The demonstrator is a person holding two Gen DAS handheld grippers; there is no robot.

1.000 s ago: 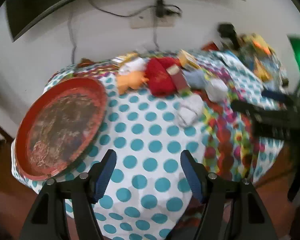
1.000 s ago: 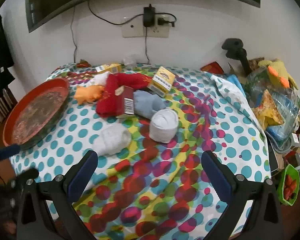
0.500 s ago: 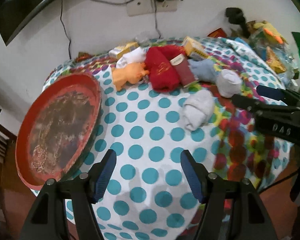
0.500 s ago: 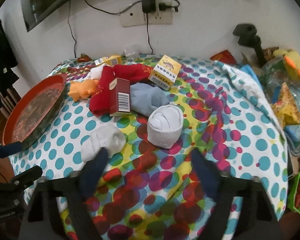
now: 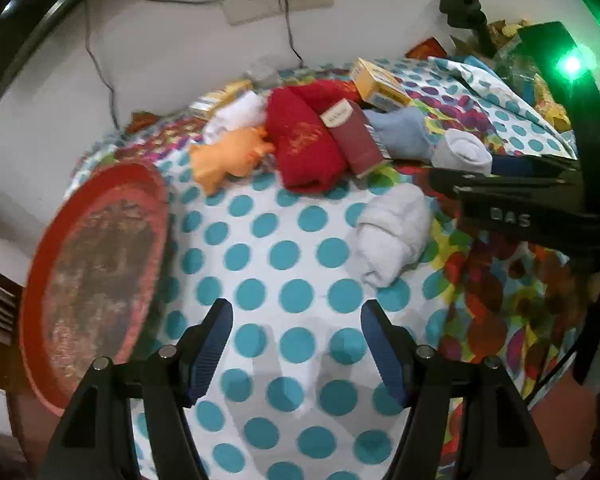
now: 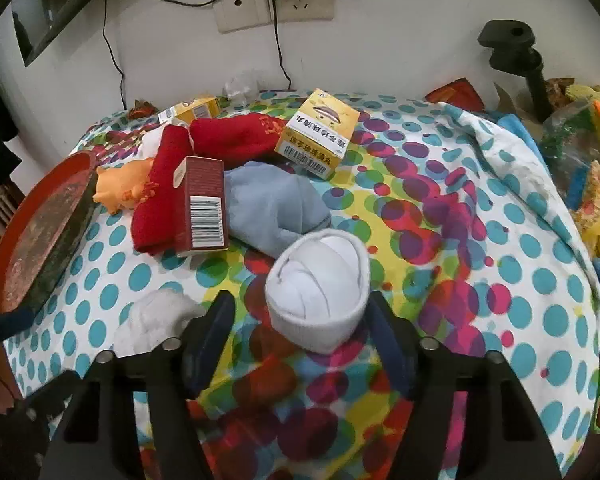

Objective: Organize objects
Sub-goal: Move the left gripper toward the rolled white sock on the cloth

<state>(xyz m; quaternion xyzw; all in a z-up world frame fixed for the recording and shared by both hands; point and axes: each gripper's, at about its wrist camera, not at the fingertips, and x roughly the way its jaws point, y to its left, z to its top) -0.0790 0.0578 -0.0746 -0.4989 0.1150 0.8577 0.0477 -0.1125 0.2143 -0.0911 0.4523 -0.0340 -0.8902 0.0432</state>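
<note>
Since prev. frame we note right gripper [image 6: 300, 320] has dropped over the white sock roll [image 6: 318, 288], jaws just closing, roll between, contact unclear. Left gripper [image 5: 296, 330] wide apart, empty, above dotted cloth [image 5: 268, 256].

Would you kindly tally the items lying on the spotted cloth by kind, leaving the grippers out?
Rolled white socks: 2
Red socks: 2
Blue sock: 1
Loose white cloth: 1
Boxes: 3 (dark red box, large yellow box, small yellow box)
Orange toy: 1
Red tray: 1
Total: 11
</note>
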